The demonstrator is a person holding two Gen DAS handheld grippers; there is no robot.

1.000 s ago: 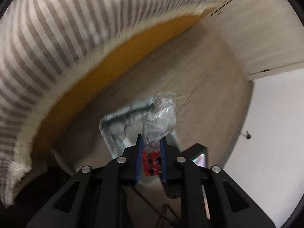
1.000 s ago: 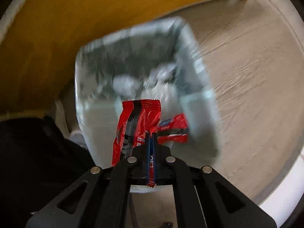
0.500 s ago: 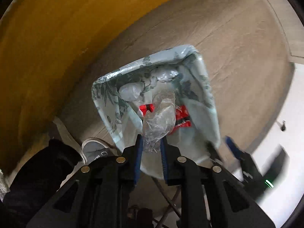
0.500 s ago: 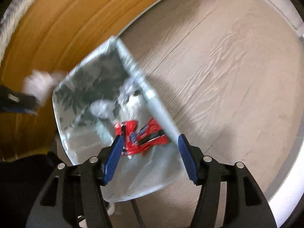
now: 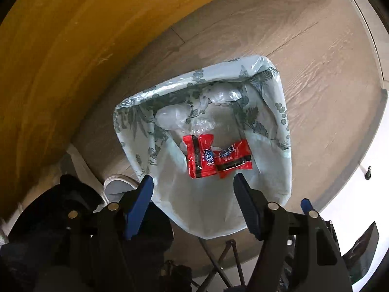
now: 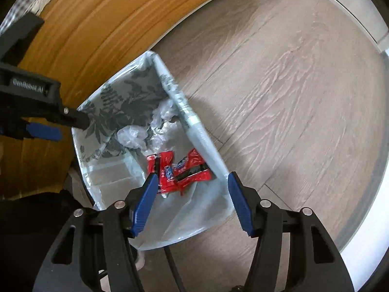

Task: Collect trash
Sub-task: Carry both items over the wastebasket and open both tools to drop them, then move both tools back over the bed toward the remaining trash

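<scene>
A bin (image 5: 201, 77) lined with a leaf-printed bag stands on the floor below both grippers. Two red snack wrappers (image 5: 214, 158) lie side by side in it, with crumpled clear plastic (image 5: 203, 126) just beyond them. My left gripper (image 5: 193, 178) hangs over the bin's near side; its jaws are opening and nothing is between them. My right gripper (image 6: 192, 176) is open and empty above the same red wrappers (image 6: 180, 170) by the bin's rim (image 6: 192, 121). The left gripper's fingers (image 6: 73, 119) reach in from the left in the right wrist view.
An orange wooden furniture panel (image 5: 73, 48) runs along the far side of the bin. Grey wood floor (image 5: 304, 60) spreads to the right up to a white wall. A white shoe (image 5: 116, 185) and a dark trouser leg sit at lower left. Thin dark stand legs (image 5: 218, 260) cross below.
The left gripper came down over the bin and let go of the clear plastic, which now lies inside. The right gripper opened and dropped its red wrapper into the bin.
</scene>
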